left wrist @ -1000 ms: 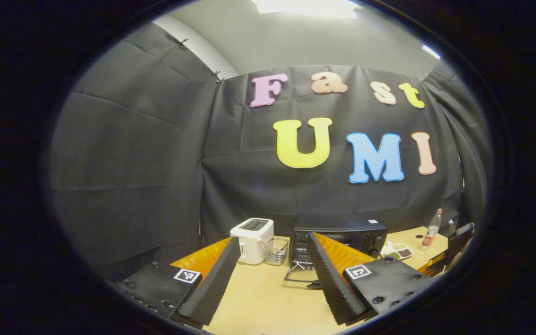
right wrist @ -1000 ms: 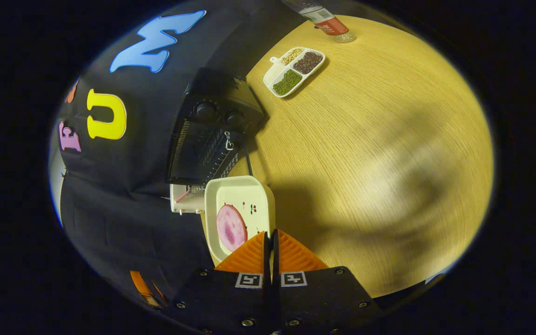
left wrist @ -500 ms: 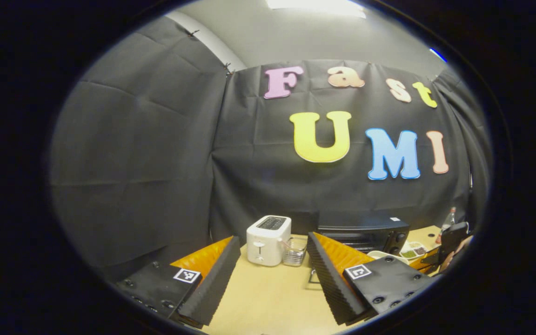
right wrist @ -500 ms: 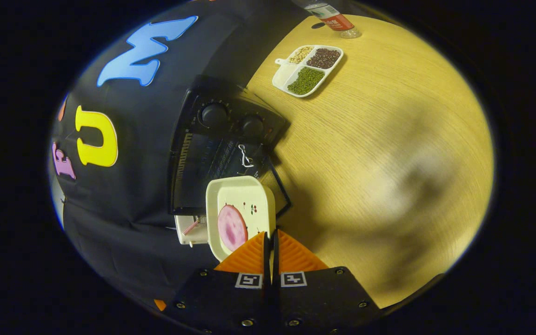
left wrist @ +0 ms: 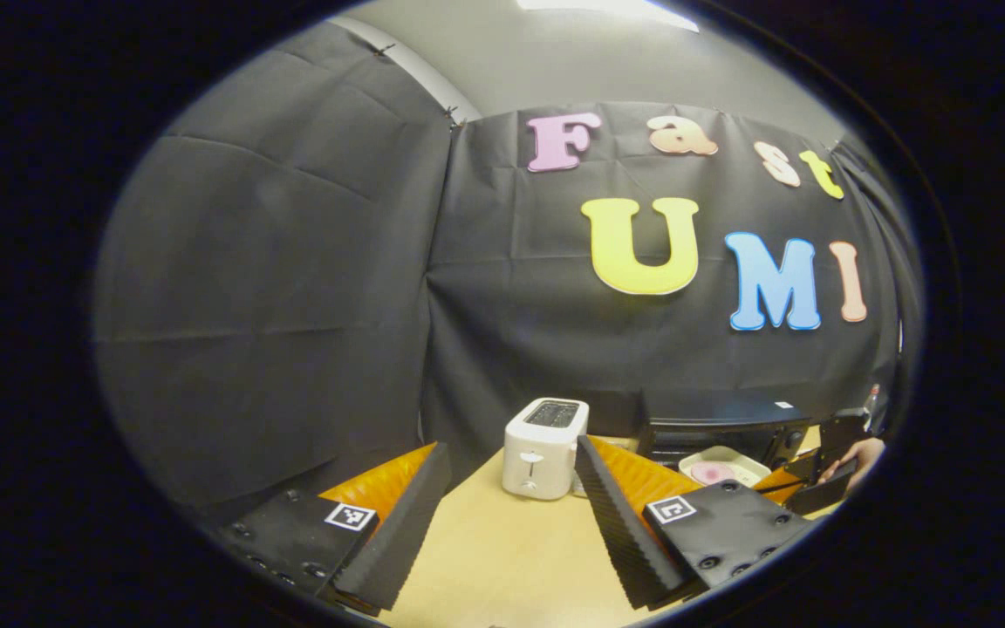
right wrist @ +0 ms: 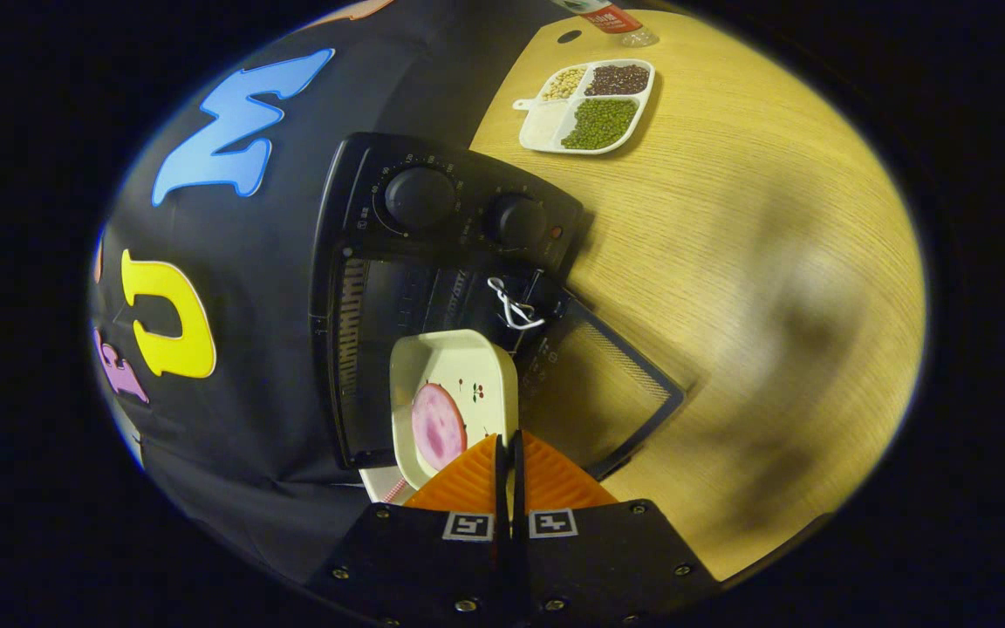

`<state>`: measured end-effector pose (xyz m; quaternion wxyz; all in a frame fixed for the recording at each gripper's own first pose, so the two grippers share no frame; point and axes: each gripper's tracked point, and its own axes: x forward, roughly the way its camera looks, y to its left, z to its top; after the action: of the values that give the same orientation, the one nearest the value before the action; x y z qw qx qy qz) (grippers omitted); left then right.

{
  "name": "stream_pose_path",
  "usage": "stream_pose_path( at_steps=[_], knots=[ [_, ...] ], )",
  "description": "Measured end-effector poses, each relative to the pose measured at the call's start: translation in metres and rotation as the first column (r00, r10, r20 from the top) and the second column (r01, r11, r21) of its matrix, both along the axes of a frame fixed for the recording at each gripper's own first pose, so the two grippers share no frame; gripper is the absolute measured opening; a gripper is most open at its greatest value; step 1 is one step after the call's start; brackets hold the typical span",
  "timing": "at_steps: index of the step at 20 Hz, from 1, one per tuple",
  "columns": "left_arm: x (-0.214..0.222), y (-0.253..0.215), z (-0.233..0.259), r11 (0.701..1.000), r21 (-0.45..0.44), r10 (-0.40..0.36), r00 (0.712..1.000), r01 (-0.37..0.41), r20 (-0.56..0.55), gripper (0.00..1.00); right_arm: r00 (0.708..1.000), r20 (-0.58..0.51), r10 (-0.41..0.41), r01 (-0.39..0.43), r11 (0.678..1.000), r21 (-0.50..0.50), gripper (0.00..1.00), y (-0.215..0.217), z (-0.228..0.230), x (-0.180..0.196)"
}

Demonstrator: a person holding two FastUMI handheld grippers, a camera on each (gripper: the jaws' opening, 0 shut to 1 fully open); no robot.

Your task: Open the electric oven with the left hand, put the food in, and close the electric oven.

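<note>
Left gripper (left wrist: 502,515): jaws spread wide, holding nothing and touching nothing; it hangs above the tabletop (left wrist: 502,558), aimed at the booth wall with the toaster (left wrist: 543,447) beyond the gap between its fingers.
Right gripper (right wrist: 509,453): jaws pressed together on the near rim of the dish (right wrist: 454,397), gap between the fingers reduced to a thin slit; in the left gripper view it appears at the far right edge (left wrist: 825,467), with a hand (left wrist: 856,455) behind it.
Dish: pale, squarish with rounded corners, small printed motif on its floor; carried in the air, clear of the tabletop, directly in front of the oven opening and over the inner end of the lowered door.
Food (right wrist: 437,427): one round pink slice lying flat in the dish, on the half nearer the gripper.
Electric oven (right wrist: 433,227): black, standing on the tabletop against the booth wall; two round knobs (right wrist: 420,196) on its control panel, cavity exposed.
Oven door (right wrist: 607,392): swung fully down, lying roughly level above the tabletop; a white cord loop (right wrist: 509,307) is tied at the door's handle.
Toaster: white, upright on the tabletop, just beside the oven.
Divided tray (right wrist: 588,106): white, compartments holding green, dark and pale beans or grains; on the tabletop, well apart from the dish.
Bottle (right wrist: 603,13): partly visible at the top edge, beyond the divided tray.
</note>
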<state>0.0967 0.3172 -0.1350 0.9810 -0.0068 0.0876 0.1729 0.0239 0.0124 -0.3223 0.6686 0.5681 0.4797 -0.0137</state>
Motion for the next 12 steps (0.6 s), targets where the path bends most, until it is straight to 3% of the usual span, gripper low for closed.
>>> stream_pose_path(
  at_steps=[5, 12],
  knots=[
    [-0.004, 0.021, 0.002, 1.000, 0.009, 0.028, 1.000, -0.028, -0.007, 1.00, 0.996, 0.008, -0.084, 0.085, 0.996, -0.011, 0.01, 0.009, -0.003, 0.001],
    [-0.007, 0.041, -0.004, 0.997, 0.024, 0.073, 0.997, -0.072, -0.038, 1.00, 0.986, 0.011, -0.168, 0.168, 0.986, -0.012, 0.01, 0.023, -0.015, 0.038]
  ],
)
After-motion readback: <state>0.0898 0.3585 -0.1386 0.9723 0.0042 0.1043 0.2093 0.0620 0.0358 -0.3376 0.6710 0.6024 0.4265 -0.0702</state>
